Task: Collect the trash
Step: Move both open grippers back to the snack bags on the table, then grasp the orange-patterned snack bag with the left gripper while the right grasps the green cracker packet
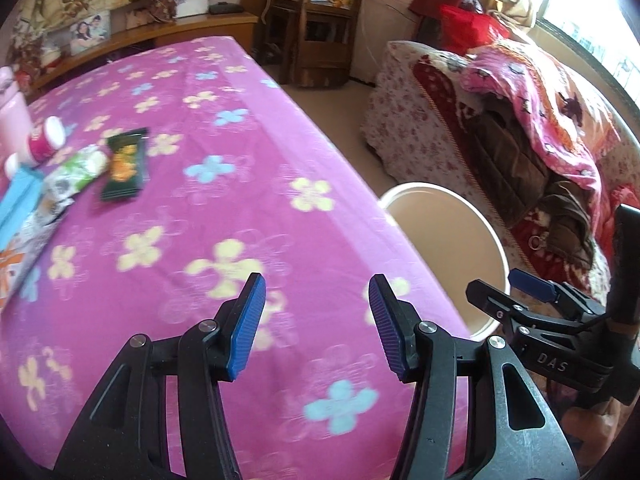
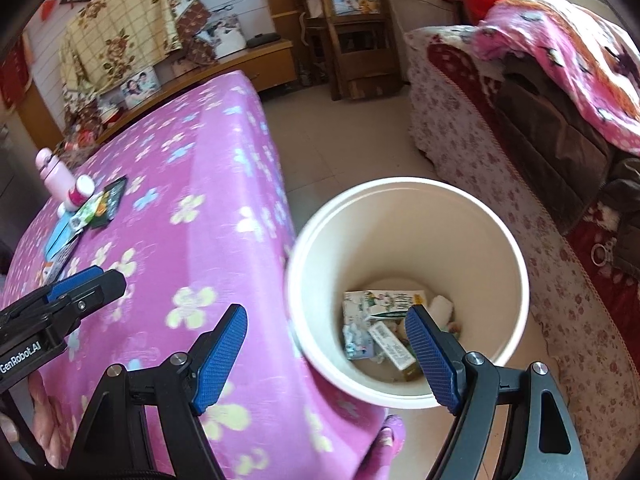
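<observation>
A white bin stands on the floor beside the table, with cartons and wrappers at its bottom; it also shows in the left wrist view. My right gripper is open and empty above the bin's near rim. My left gripper is open and empty over the pink flowered tablecloth. Trash lies at the table's far left: a dark wrapper, a green-white packet, a red-white bottle and a blue box.
A pink bottle stands by the trash pile. A sofa with blankets is right of the bin. A wooden shelf and a low cabinet stand at the back. Tiled floor runs between table and sofa.
</observation>
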`<state>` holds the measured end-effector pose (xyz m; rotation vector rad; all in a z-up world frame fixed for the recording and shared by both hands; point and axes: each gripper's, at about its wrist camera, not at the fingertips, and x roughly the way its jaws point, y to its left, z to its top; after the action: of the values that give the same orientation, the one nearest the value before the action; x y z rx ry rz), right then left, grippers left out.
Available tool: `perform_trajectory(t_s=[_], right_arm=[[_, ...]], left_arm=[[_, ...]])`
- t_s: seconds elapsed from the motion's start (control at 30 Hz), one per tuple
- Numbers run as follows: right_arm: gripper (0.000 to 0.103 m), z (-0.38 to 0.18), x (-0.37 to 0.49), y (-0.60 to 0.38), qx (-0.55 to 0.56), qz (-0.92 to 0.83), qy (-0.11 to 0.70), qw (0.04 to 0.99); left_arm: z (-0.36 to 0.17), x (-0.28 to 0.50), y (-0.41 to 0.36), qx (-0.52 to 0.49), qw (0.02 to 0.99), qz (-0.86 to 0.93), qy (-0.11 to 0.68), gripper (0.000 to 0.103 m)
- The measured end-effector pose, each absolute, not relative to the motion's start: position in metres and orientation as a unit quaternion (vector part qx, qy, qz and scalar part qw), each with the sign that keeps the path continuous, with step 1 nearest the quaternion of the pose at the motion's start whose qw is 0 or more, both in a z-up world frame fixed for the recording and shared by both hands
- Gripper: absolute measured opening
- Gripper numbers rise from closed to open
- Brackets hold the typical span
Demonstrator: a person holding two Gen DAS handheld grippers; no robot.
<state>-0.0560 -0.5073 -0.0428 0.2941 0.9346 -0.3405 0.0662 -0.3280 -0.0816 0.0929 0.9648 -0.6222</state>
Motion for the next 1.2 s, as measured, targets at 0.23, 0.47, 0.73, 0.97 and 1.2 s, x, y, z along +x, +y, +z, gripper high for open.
perform_trajectory(t_s=[0.23, 0.47, 0.73, 0.97, 1.2], right_arm=[[0.079, -0.041, -0.032, -0.467, 0.124, -0.126, 0.453, 0.874], [0.079, -0.045, -0.001, -0.425, 0.123, -0.079, 0.463, 0.874], [0.079, -0.047, 0.047, -0.372, 0.097, -0.031, 0.474, 0.875], [0.079, -0.042, 0.092, -0.34, 0.088, -0.004, 0.471, 0.878], [0.079, -0.039, 0.145, -0.329, 0.082, 0.002, 0.469, 0.879]], left_arm=[[-0.083, 0.075, -0.281, 0.043, 0.851, -0.258, 0.456, 0.052], [-0.079, 0.091, -0.215, 0.05, 0.865, -0.22, 0.449, 0.052], [-0.074, 0.132, -0.138, 0.032, 0.87, -0.192, 0.454, 0.073], [-0.089, 0.176, -0.112, 0.058, 0.865, -0.175, 0.466, 0.073], [-0.105, 0.198, -0.125, 0.095, 0.856, -0.184, 0.473, 0.076]])
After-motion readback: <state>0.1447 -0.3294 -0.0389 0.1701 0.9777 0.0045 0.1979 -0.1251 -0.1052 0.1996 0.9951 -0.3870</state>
